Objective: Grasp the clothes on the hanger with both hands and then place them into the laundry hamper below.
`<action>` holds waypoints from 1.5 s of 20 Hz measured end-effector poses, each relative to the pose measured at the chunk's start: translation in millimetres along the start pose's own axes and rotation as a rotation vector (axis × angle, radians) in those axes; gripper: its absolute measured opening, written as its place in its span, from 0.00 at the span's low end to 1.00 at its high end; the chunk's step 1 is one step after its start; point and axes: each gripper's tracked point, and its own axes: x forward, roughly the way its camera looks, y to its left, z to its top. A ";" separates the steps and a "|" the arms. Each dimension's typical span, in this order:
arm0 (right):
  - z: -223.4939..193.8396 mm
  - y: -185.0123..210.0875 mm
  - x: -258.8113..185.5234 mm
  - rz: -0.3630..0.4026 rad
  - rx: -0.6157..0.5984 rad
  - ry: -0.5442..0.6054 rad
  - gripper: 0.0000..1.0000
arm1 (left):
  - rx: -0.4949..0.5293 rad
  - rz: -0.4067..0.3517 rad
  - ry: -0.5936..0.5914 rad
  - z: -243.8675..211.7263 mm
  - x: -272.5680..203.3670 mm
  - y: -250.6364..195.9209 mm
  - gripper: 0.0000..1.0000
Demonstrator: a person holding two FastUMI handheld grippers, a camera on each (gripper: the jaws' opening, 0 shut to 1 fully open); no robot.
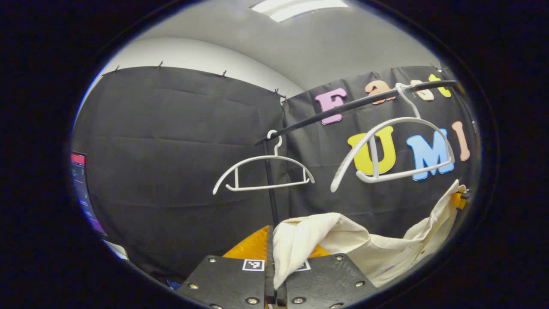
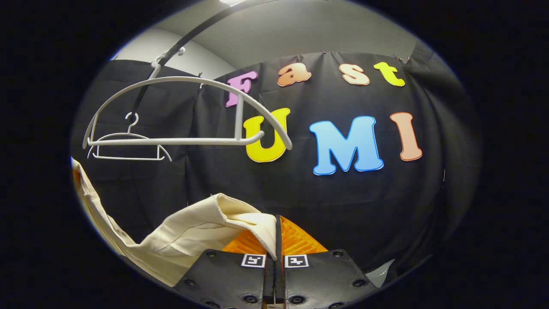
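Note:
A cream garment (image 1: 343, 244) hangs stretched between my two grippers, off the hangers. My left gripper (image 1: 272, 240) is shut on one corner of the cloth, which bunches over its right finger. In the right gripper view the same cream garment (image 2: 193, 231) drapes to the left, and my right gripper (image 2: 278, 236) is shut on its folded edge. Two bare white hangers hang from a black rail (image 1: 343, 107): a near hanger (image 1: 394, 150) and a far hanger (image 1: 263, 171). At the right edge of the left gripper view the other gripper (image 1: 461, 198) pinches the garment's far end.
The rail (image 2: 171, 51) runs overhead to the upper left in the right gripper view, with both bare hangers (image 2: 180, 111) below it. A black upright post (image 1: 270, 189) carries the rail. A lit screen (image 1: 83, 189) stands at the left. Black cloth walls close the booth.

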 end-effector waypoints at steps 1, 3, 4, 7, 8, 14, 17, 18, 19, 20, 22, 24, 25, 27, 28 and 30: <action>-3.0 8.6 -8.1 0.015 -0.005 0.008 0.02 | 0.001 -0.014 0.010 -6.4 -3.9 -1.0 0.02; -7.1 26.2 -25.0 0.042 -0.019 0.019 0.02 | 0.006 -0.050 0.024 -15.4 -14.9 -7.9 0.02; -8.3 35.4 -34.1 0.055 -0.025 0.021 0.02 | 0.009 -0.070 0.029 -18.4 -20.3 -12.0 0.02; -12.1 64.6 -58.9 0.101 -0.025 0.034 0.02 | -0.008 -0.136 0.043 -30.4 -35.6 -24.6 0.02; -12.4 75.2 -67.4 0.121 -0.025 0.037 0.02 | -0.009 -0.158 0.044 -32.1 -41.1 -27.2 0.02; -9.5 141.7 -124.2 0.238 -0.005 0.042 0.02 | -0.016 -0.249 0.026 -33.0 -72.3 -26.3 0.02; -13.8 171.4 -146.1 0.286 0.024 0.052 0.02 | -0.028 -0.279 0.021 -40.8 -84.4 -24.0 0.02; -17.8 179.8 -152.8 0.297 0.034 0.058 0.02 | -0.036 -0.286 0.023 -46.0 -86.4 -22.4 0.02; -24.2 186.0 -155.3 0.305 0.038 0.066 0.02 | -0.045 -0.291 0.026 -53.9 -87.6 -21.2 0.02; -33.0 192.0 -159.2 0.309 0.036 0.078 0.02 | -0.054 -0.296 0.033 -62.7 -88.4 -20.1 0.02; -54.8 202.2 -166.3 0.319 0.031 0.099 0.02 | -0.067 -0.305 0.047 -85.7 -90.3 -19.4 0.02; -81.3 208.0 -169.5 0.318 0.027 0.128 0.02 | -0.067 -0.316 0.071 -114.2 -90.2 -21.2 0.02; -95.8 208.2 -169.4 0.313 0.026 0.143 0.01 | -0.070 -0.323 0.080 -127.3 -91.3 -23.6 0.02; -125.3 211.4 -171.8 0.305 0.036 0.177 0.02 | -0.080 -0.338 0.103 -155.9 -91.1 -27.9 0.02; -141.0 213.6 -172.8 0.300 0.039 0.196 0.01 | -0.078 -0.343 0.119 -170.3 -91.6 -29.2 0.02; -170.5 212.0 -173.3 0.281 0.040 0.234 0.02 | -0.072 -0.351 0.147 -199.0 -92.3 -31.7 0.02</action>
